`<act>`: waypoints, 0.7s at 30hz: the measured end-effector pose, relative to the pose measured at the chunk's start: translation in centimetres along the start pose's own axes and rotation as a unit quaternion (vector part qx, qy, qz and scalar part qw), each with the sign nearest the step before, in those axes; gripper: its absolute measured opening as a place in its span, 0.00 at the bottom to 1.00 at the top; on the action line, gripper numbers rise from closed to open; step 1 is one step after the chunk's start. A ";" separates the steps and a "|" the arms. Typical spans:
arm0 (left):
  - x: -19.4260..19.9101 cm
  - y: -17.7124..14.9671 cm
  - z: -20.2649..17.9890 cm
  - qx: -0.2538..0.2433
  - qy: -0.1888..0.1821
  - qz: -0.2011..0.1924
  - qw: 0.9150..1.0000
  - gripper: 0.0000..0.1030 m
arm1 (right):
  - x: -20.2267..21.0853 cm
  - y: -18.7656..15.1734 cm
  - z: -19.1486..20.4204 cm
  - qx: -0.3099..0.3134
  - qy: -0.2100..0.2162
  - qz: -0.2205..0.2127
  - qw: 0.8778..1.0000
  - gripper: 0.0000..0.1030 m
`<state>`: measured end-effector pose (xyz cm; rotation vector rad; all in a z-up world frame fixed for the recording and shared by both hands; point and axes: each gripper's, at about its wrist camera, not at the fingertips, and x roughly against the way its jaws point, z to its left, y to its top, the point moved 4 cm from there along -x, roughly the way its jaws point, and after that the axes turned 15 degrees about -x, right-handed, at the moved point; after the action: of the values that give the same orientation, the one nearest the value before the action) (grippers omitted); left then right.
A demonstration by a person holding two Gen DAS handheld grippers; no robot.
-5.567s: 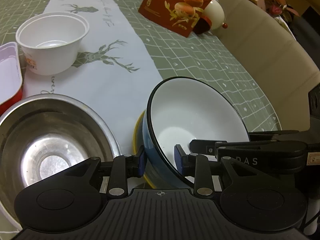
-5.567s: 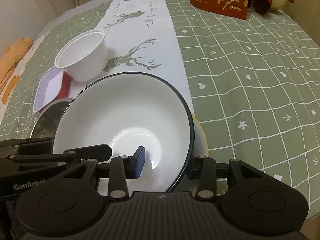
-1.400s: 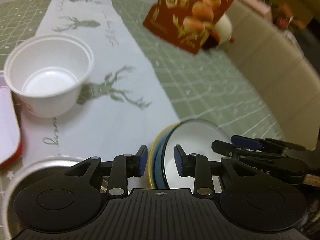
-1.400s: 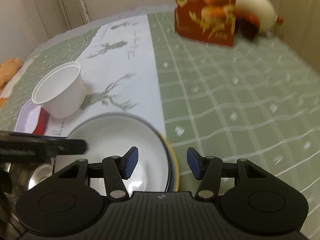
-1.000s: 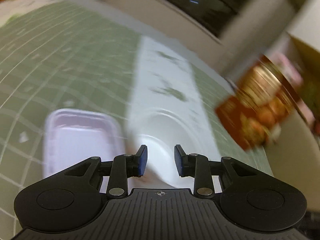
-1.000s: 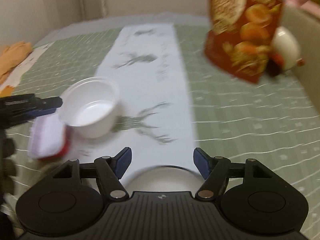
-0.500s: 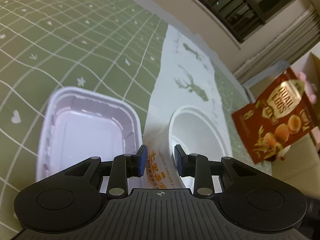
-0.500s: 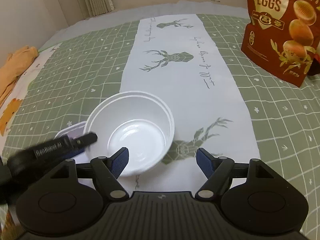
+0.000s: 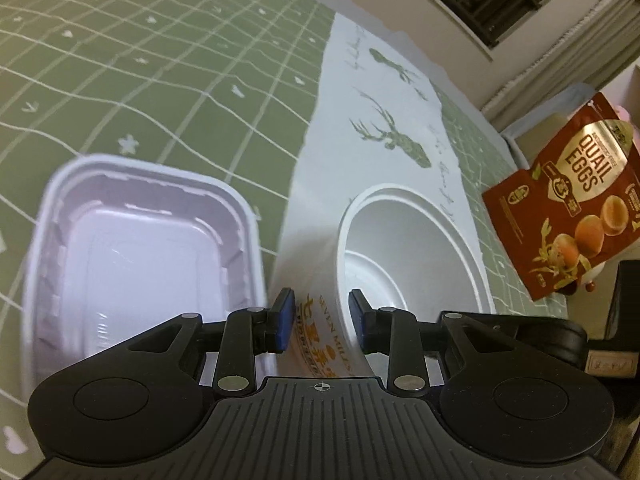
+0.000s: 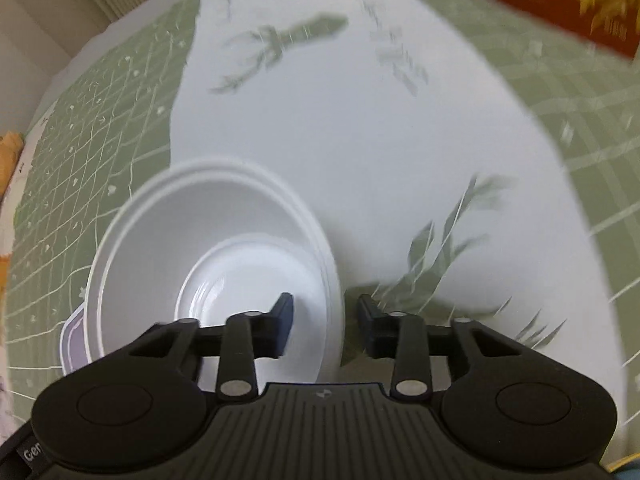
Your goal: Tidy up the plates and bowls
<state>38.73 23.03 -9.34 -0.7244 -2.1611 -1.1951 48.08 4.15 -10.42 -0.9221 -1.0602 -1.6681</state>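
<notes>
left gripper [image 9: 322, 316] parted astride near wall of white paper bowl [image 9: 408, 248], lower centre | right gripper [image 10: 324, 322] parted over its right rim, lower left [image 10: 212, 264] | risk: thin wall buckles or bowl tips against pink tray [image 9: 132, 240] beside it

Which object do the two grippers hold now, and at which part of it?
Nothing is clamped yet: left gripper and right gripper each straddle the white bowl's rim, fingers open.
</notes>
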 end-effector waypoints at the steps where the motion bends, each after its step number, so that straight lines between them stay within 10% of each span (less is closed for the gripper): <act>1: -0.1 -0.1 -0.2 -0.001 0.003 0.001 1.000 0.31 | 0.0 -0.2 -0.1 0.000 0.006 0.002 1.000 0.32; 21: 15.8 -3.3 -13.8 -0.123 -0.126 -0.078 0.981 0.30 | 21.7 -5.2 -6.6 0.057 0.061 -0.104 0.991 0.31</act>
<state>28.34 12.46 5.88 -0.8640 -2.3343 -1.5460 36.07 -7.52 5.69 -0.6445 -1.1864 -1.7899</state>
